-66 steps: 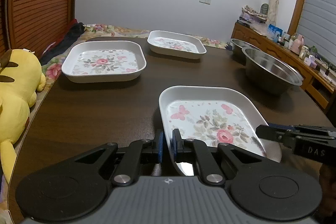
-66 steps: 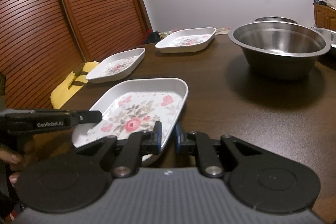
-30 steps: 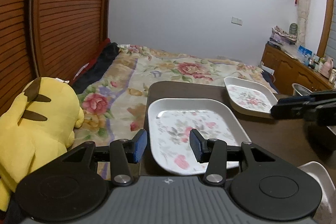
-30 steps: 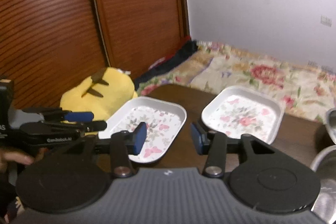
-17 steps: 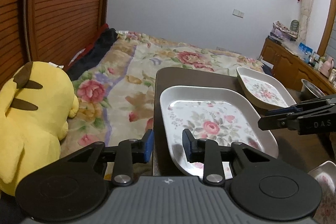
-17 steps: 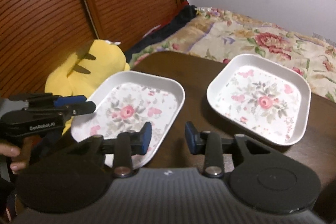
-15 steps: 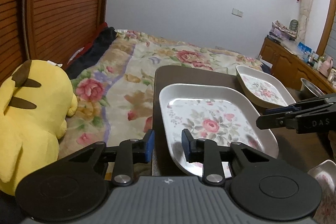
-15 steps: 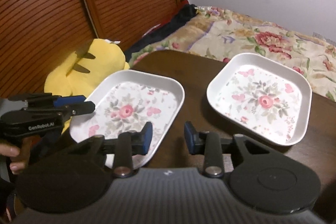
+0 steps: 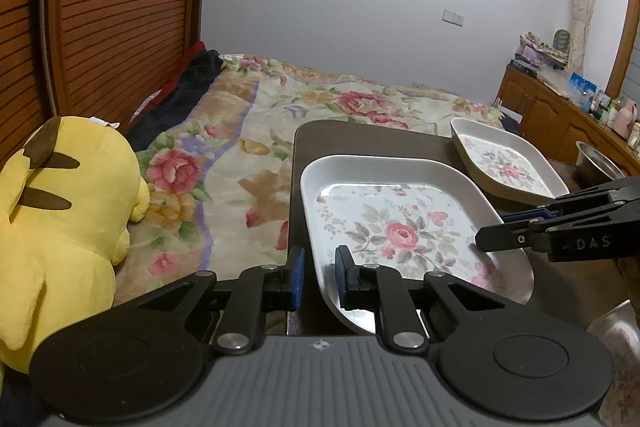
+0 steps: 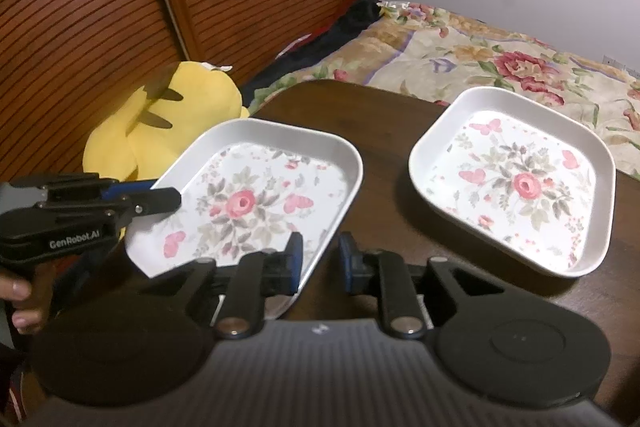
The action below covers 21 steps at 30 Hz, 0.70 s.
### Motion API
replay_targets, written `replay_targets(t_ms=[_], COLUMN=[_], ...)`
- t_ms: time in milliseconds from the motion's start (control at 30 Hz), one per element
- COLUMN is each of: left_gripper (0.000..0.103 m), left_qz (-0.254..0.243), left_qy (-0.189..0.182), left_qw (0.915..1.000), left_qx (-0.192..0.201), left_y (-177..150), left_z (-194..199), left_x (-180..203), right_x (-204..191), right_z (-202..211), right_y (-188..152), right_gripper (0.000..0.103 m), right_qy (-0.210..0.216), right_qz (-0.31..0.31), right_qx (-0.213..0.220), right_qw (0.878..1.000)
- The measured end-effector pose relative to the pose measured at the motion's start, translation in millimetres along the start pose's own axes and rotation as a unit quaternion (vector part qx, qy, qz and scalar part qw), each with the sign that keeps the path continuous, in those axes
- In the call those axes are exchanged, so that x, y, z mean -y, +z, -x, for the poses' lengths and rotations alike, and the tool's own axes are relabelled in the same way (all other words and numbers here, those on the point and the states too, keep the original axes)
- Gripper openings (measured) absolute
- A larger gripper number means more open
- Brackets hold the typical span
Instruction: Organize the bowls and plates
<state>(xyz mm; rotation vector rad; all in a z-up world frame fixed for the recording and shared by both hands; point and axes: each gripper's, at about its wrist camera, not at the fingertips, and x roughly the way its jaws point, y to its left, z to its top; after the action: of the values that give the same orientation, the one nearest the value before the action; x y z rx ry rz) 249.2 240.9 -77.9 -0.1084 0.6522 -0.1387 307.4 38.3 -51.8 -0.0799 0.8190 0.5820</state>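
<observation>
A white floral plate (image 9: 400,227) (image 10: 248,195) lies near the left edge of the dark table (image 9: 360,139). My left gripper (image 9: 320,277) straddles its near-left rim and its jaws are closing; a thin gap still shows beside the outer pad. From the opposite side, my right gripper (image 10: 322,259) straddles the right rim with its jaws closing too, and bare table shows between rim and outer pad. Each gripper also appears from the side in the other's view. A second floral plate (image 9: 504,163) (image 10: 516,183) sits behind to the right.
A yellow plush toy (image 9: 60,219) and a flowered bed (image 9: 240,131) lie just past the table's left edge. A steel bowl (image 9: 596,159) stands far right, before a wooden dresser (image 9: 560,115). Another plate's corner (image 9: 616,331) shows at lower right. A hand (image 10: 20,303) holds the left gripper.
Both grippers left the first plate and came to this one. Over the last second their jaws have narrowed around its opposite rims, and the right gripper has come lower and closer.
</observation>
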Motion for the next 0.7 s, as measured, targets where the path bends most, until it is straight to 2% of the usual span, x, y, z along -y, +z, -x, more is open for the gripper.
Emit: replay_targets(t_ms=[300, 367, 500, 700], left_gripper=[0.017, 0.017, 0.013, 0.013], left_qz=[-0.002, -0.003, -0.001, -0.008], left_qy=[0.000, 0.002, 0.005, 0.005], left_qw=[1.0000, 1.0000, 1.0000, 0.9999], left_qx=[-0.002, -0.001, -0.004, 0.006], left_y=[-1, -1, -1, 3], left_z=[-1, -1, -1, 12], left_x=[2, 2, 3, 13], right_x=[-1, -1, -2, 0], right_z=[-4, -4, -4, 5], right_y=[0, -1, -1, 0], right_gripper=[0.019, 0.017, 0.016, 0.014], right_qy=[0.002, 0.003, 0.004, -0.001], right_qz=[0.003, 0.006, 0.005, -0.004], right_qx=[0.001, 0.000, 0.002, 0.008], right_qw=[1.000, 1.000, 1.000, 1.000])
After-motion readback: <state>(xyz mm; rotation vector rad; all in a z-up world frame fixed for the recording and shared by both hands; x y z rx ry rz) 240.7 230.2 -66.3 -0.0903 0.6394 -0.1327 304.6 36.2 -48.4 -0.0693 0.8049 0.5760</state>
